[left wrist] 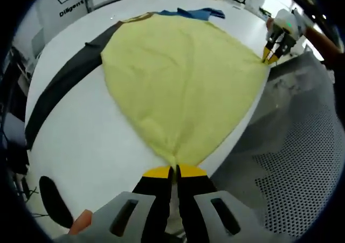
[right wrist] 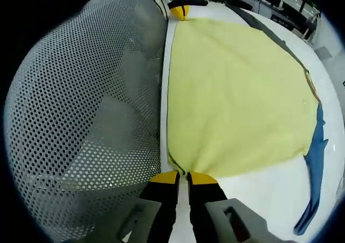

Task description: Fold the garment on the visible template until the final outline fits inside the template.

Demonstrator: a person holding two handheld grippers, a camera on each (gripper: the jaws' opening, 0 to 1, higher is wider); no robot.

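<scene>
A yellow garment lies spread on the white table, its near edge stretched between the two grippers. My left gripper is shut on one corner of its hem at the table's edge. My right gripper is shut on the other corner; it also appears at the upper right of the left gripper view as the right gripper. In the right gripper view the yellow garment runs away to the left gripper at the top. A dark strip lies along the garment's far side.
A blue cloth lies at the garment's far end, seen also as the blue cloth. A grey perforated mesh surface runs beside the table's edge close to both grippers. A small orange object and a black oval sit near the left gripper.
</scene>
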